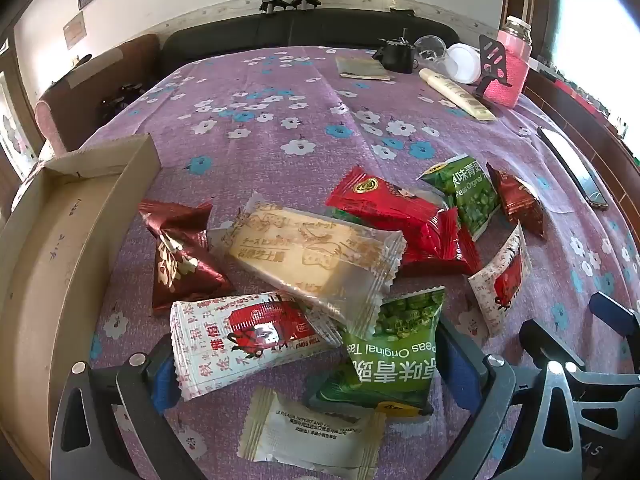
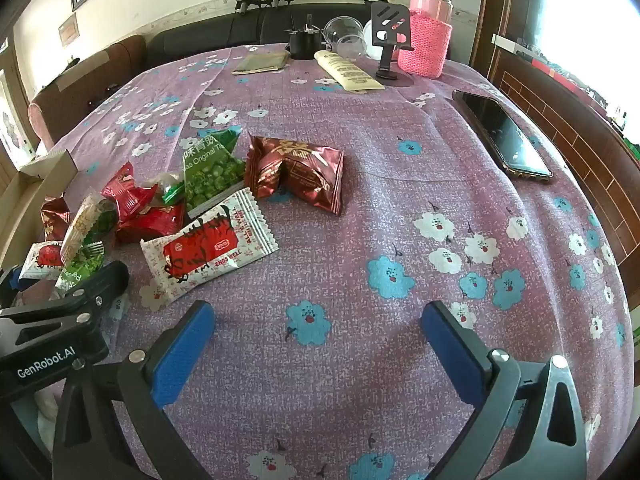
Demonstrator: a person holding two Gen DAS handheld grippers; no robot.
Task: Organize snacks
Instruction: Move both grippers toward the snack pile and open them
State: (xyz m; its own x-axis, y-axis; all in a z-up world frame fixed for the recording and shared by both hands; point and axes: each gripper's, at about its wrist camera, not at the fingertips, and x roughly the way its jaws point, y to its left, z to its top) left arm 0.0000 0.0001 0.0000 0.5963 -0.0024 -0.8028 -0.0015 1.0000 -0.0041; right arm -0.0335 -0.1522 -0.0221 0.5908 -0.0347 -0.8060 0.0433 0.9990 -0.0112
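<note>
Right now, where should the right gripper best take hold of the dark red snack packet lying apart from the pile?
Probably the dark red packet at its puffed middle, pinched from above: it lies flat and alone on the tablecloth, and the right gripper is open.

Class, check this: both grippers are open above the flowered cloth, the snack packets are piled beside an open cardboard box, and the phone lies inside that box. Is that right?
Not quite. The phone lies on the flowered cloth near the table's right edge, not inside the cardboard box, as the right wrist view shows. The rest stands.
</note>
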